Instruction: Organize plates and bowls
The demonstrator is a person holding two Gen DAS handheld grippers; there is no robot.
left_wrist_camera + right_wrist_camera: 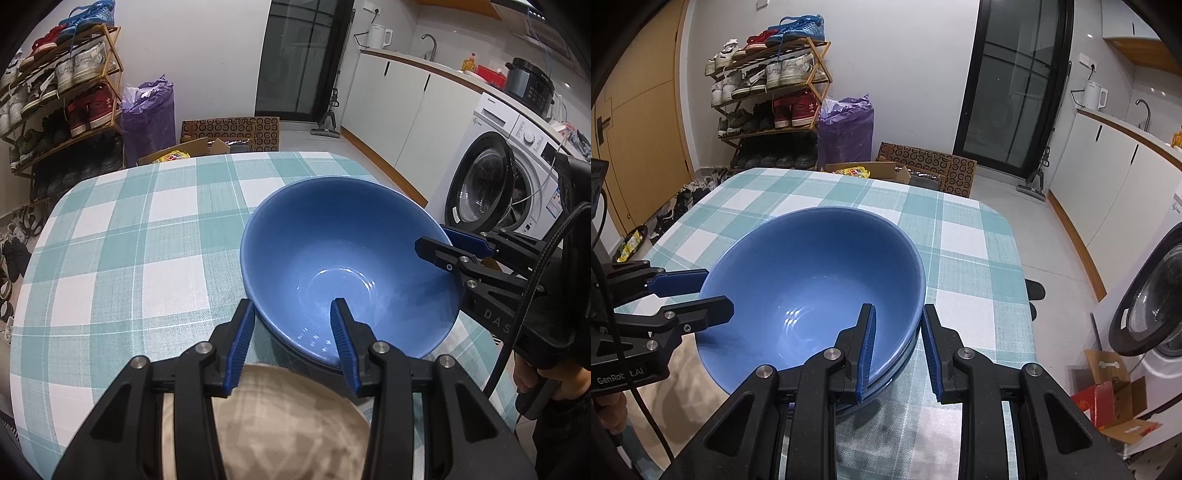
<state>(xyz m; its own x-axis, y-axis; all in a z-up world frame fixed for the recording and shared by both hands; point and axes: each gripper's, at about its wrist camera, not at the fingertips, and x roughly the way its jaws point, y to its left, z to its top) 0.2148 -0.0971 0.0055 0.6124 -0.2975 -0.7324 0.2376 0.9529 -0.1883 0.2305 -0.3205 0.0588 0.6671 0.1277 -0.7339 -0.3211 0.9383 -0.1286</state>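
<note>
A blue bowl sits mouth up on the checked tablecloth, tipped slightly, nested in what looks like a second blue bowl whose rim shows just under it; so two bowls, as far as I can tell. Both grippers straddle the top bowl's rim, one finger inside and one outside: the left gripper at its near edge, the right gripper on the opposite side. Both jaws stand partly apart, not visibly pinching. One beige plate lies beneath the left gripper
</note>
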